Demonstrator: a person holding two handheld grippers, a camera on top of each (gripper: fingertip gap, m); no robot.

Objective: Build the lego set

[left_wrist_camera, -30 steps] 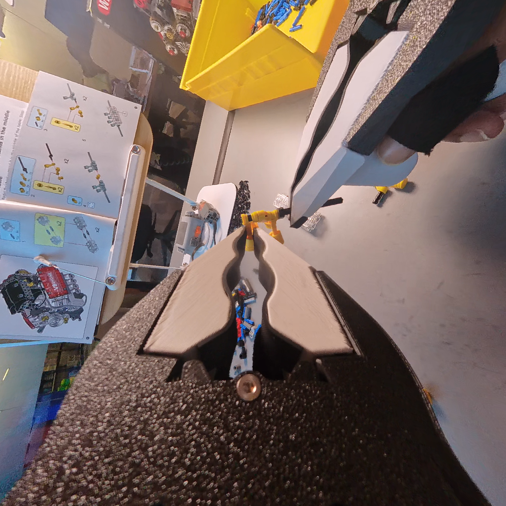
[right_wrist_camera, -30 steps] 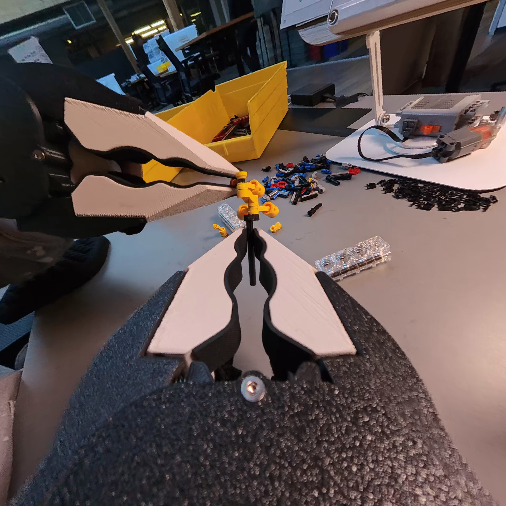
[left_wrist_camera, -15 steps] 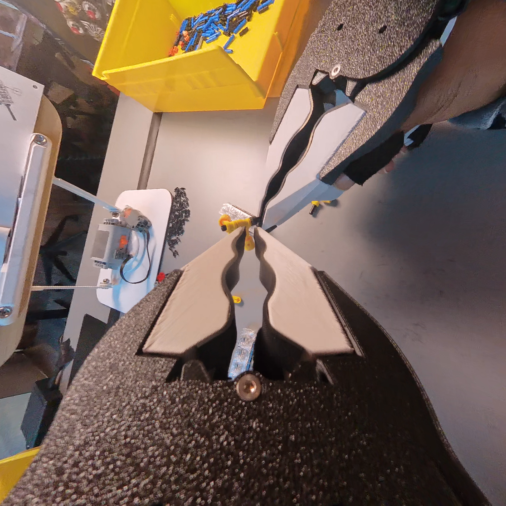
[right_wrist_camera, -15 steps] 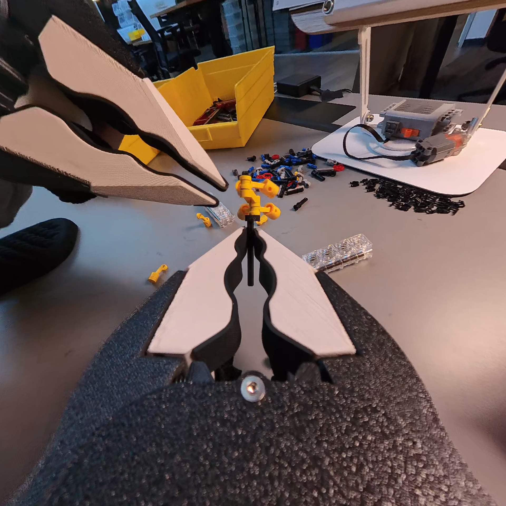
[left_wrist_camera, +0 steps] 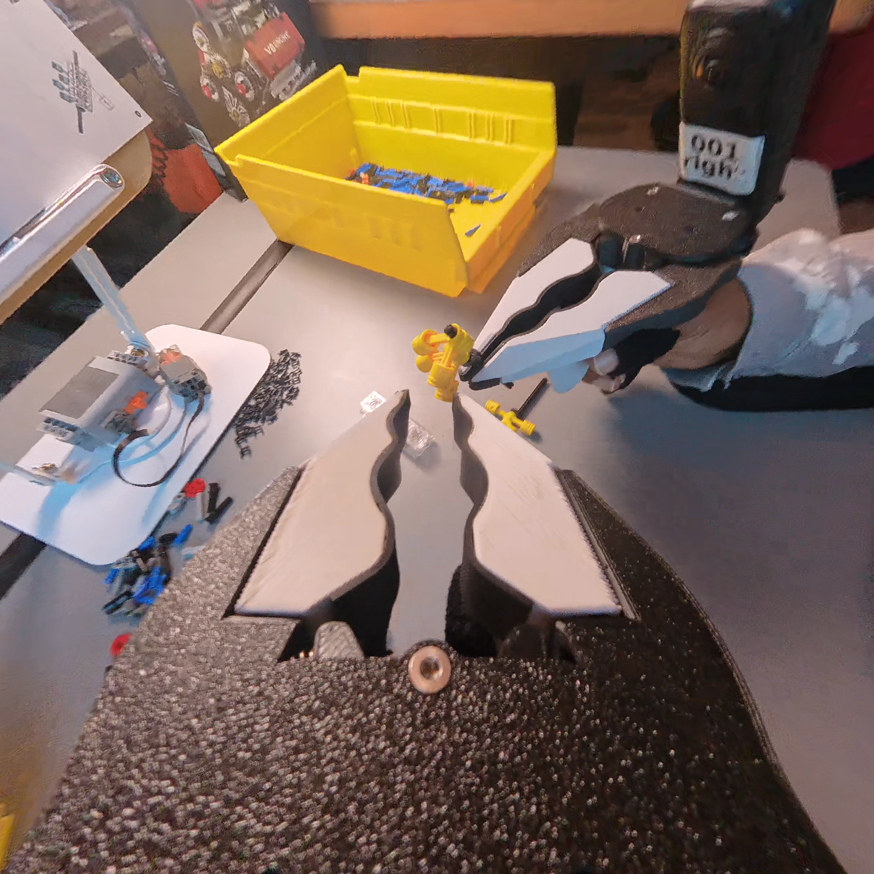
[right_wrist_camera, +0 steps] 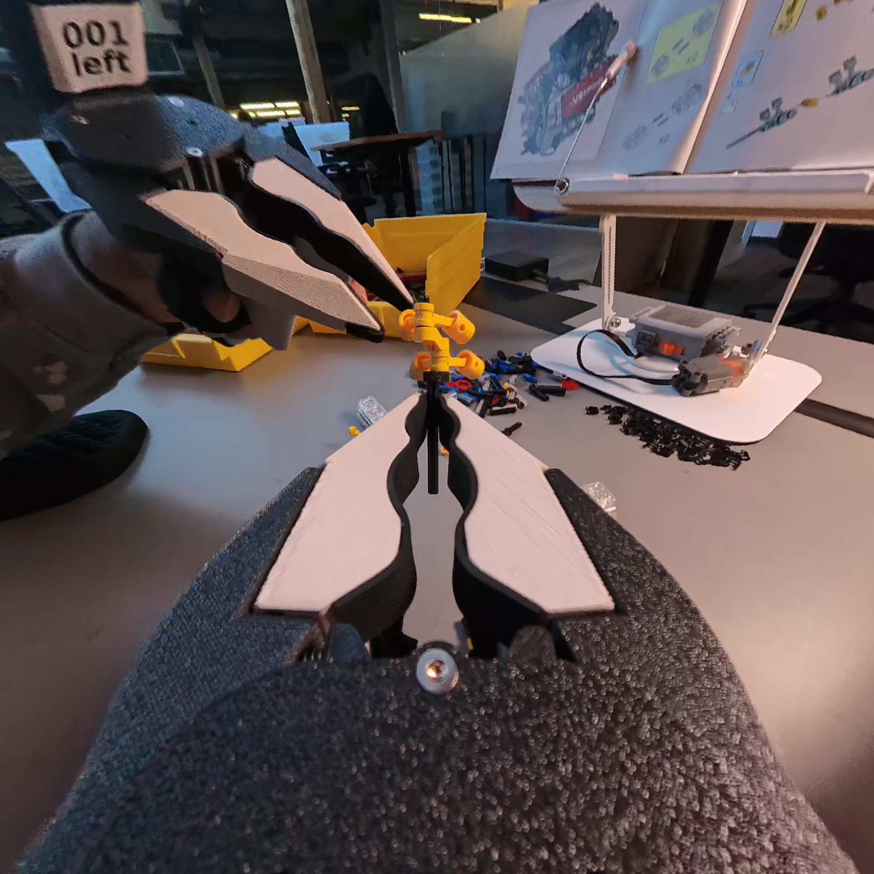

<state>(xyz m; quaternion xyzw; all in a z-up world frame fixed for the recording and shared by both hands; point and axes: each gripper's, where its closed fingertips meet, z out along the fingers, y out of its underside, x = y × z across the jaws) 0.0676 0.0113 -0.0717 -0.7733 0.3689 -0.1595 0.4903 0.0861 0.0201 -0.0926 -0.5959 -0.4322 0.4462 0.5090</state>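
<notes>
My right gripper [right_wrist_camera: 431,399] is shut on a black axle [right_wrist_camera: 431,449] and holds it upright above the grey table. A stack of yellow connectors [right_wrist_camera: 435,340] sits on the axle's top end. In the left wrist view the right gripper [left_wrist_camera: 469,373] comes in from the right with the yellow connectors [left_wrist_camera: 442,354] at its tip. My left gripper [left_wrist_camera: 429,399] is open and empty, just below the connectors. In the right wrist view the left gripper [right_wrist_camera: 395,319] has its tips right beside the top connector.
A yellow bin [left_wrist_camera: 402,265] of blue parts stands behind. A white stand base [right_wrist_camera: 738,406] carries a grey battery box [right_wrist_camera: 681,328], under an instruction booklet [right_wrist_camera: 662,94]. Black pins [right_wrist_camera: 662,437], mixed small parts [right_wrist_camera: 501,383], clear bricks [left_wrist_camera: 418,440] and another yellow-and-black axle [left_wrist_camera: 511,416] lie on the table. My left and right fingertips are right by each other.
My left gripper let go of the yellow connector, rolled upright and opened wider. My right gripper keeps hold of the axle and has risen a little.
</notes>
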